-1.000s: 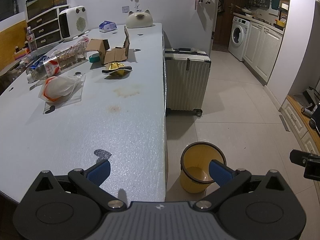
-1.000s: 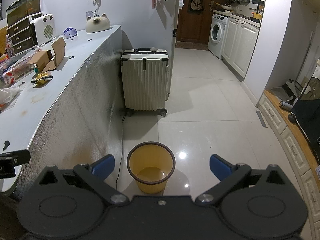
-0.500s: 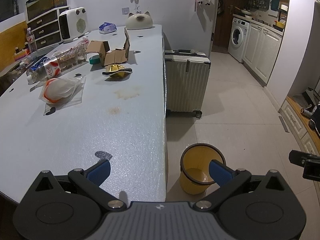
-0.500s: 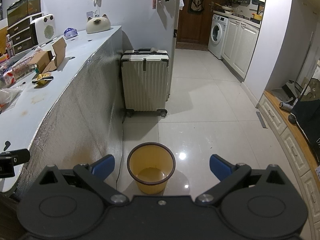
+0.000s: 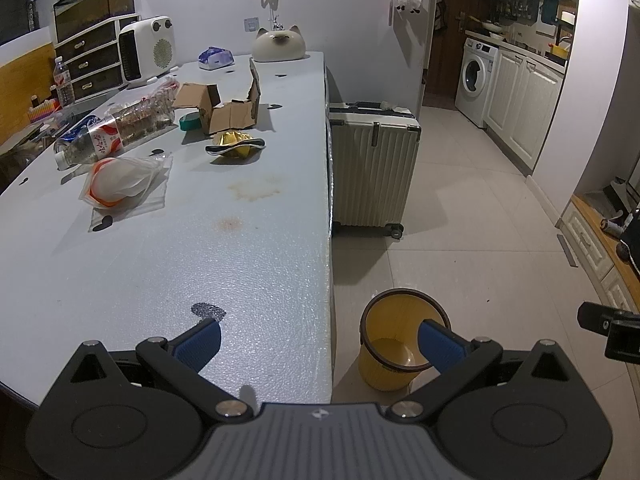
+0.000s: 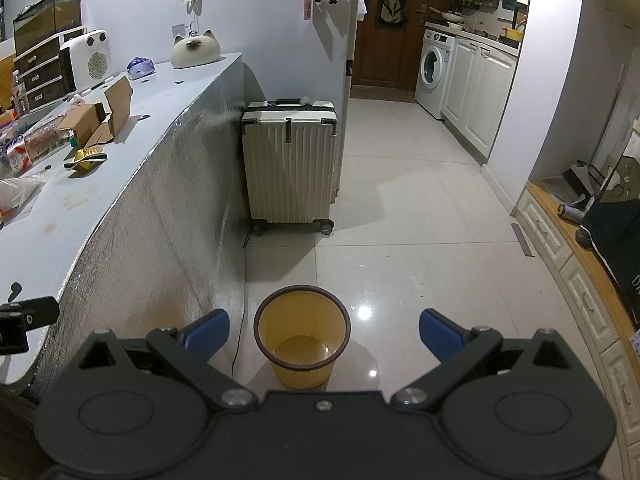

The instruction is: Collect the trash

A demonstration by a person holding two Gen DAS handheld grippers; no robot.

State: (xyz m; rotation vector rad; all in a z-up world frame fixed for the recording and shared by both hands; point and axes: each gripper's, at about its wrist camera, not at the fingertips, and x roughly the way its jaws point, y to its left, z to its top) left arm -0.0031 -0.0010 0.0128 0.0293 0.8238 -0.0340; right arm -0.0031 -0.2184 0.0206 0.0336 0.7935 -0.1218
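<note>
Both grippers are spread wide and hold nothing. The left gripper [image 5: 318,340] hangs over the near edge of the long pale-grey worktop [image 5: 168,264]; the right gripper [image 6: 324,330] hangs above the round yellow plastic waste bin [image 6: 302,334] on the tiled floor. Farther along the worktop lie a crumpled yellow wrapper [image 5: 235,148], an open brown cardboard box [image 5: 224,110], a clear plastic bag [image 5: 124,182] and a toppled plastic bottle [image 5: 90,144].

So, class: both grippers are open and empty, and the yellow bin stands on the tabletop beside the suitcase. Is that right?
Not quite. The yellow bin stands on the tiled floor, not the tabletop, as the right wrist view shows. The left gripper and right gripper are open and empty.
</note>
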